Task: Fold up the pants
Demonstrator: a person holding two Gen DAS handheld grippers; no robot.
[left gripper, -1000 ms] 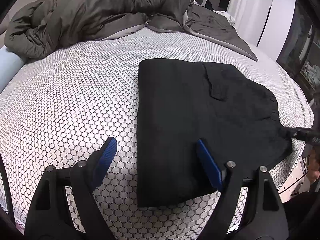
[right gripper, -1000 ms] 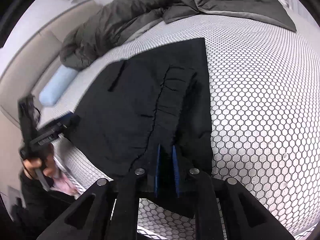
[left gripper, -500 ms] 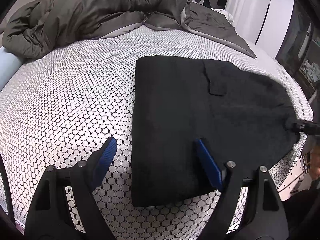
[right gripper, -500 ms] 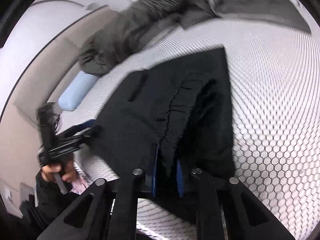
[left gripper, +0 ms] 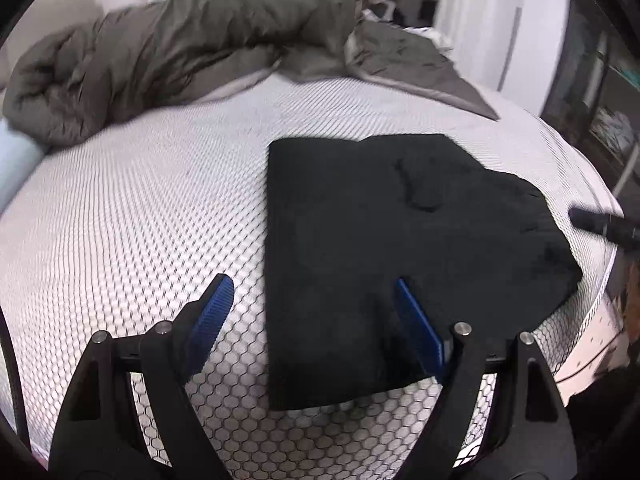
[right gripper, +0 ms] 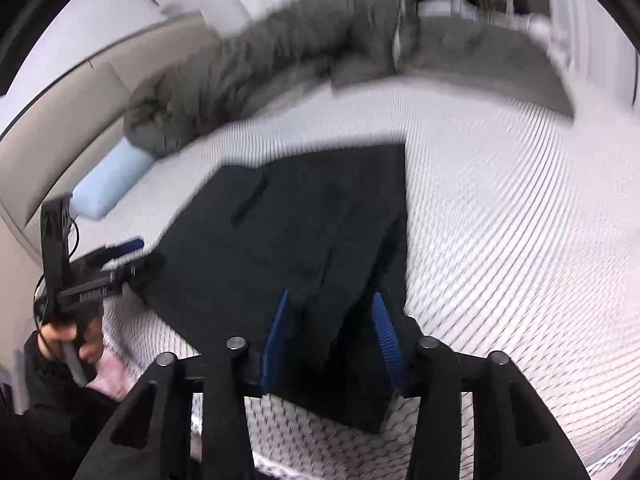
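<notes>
While the black pants (left gripper: 384, 248) lie folded into a compact slab on the honeycomb-patterned bed (left gripper: 132, 216), at about one o'clock from the left gripper (left gripper: 316, 316), both grippers are seen released: the left gripper's jaws are spread over the fold's near corner, and the right gripper (right gripper: 330, 336) is parted above the waistband edge, nothing being grasped. If another fold is judged necessary, the near edge should be pinched through all layers and carried over squarely. No brand, label or writing can be read.
</notes>
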